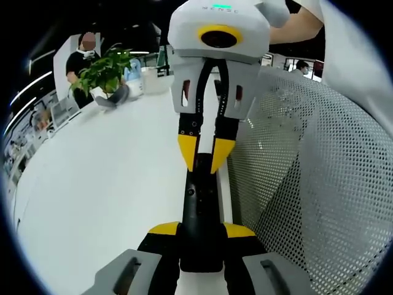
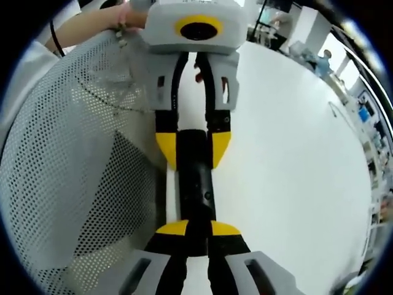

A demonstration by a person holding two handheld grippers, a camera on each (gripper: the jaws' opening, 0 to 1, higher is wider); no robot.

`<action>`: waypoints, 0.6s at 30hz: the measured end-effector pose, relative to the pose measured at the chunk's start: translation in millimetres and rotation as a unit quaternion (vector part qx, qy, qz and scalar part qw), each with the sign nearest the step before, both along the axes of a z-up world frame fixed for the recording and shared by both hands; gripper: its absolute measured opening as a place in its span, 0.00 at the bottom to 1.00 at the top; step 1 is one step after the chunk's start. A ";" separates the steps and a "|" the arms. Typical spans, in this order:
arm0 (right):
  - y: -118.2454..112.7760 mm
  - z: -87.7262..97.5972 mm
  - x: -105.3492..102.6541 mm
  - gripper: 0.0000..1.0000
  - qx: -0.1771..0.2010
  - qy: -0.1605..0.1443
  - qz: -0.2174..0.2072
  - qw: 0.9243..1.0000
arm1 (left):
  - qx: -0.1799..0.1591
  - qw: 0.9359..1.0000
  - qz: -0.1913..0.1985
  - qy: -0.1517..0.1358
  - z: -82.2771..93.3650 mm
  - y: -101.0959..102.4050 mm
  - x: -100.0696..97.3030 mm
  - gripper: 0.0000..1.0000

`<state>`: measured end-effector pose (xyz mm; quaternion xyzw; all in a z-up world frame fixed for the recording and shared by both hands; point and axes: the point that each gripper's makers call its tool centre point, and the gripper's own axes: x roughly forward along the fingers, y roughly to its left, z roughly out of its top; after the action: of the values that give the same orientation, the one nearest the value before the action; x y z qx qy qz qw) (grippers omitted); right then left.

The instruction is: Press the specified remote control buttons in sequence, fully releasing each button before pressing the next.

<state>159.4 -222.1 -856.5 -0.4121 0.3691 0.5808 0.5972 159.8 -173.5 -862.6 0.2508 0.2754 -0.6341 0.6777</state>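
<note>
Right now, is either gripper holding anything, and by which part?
Both hold the black remote: the left gripper clamps one end, the right gripper the opposite end, facing each other over the white table.

The remote control (image 1: 201, 212) (image 2: 195, 184) is long, thin and black. It lies flat on the white table, just beside a white mesh basket, with small buttons on its top

bright even overhead light, table (image 1: 104, 178) glares white — edges bent by fisheye, bg soft.
</note>
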 end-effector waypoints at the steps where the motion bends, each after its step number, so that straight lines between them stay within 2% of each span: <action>1: -0.2 0.0 -0.3 0.08 0.006 -0.003 -0.002 1.000 | 0.000 1.000 0.000 0.000 0.1 0.0 -0.1 0.25; 8: -0.1 -0.3 -2.0 0.05 0.008 -0.020 0.009 1.000 | 0.000 1.000 0.001 0.000 0.1 -0.5 -0.3 0.25; 14: -0.5 0.5 0.2 0.04 0.015 -0.001 -0.005 1.000 | -0.001 1.000 0.000 0.000 0.4 -0.1 -0.7 0.25; 18: -0.1 -0.5 -0.7 0.04 0.013 -0.003 -0.005 1.000 | -0.002 1.000 0.000 0.000 0.5 0.3 -0.7 0.25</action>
<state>158.6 -222.1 -857.0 -0.4042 0.3620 0.5816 0.6060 159.1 -173.3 -862.1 0.2495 0.2747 -0.6344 0.6781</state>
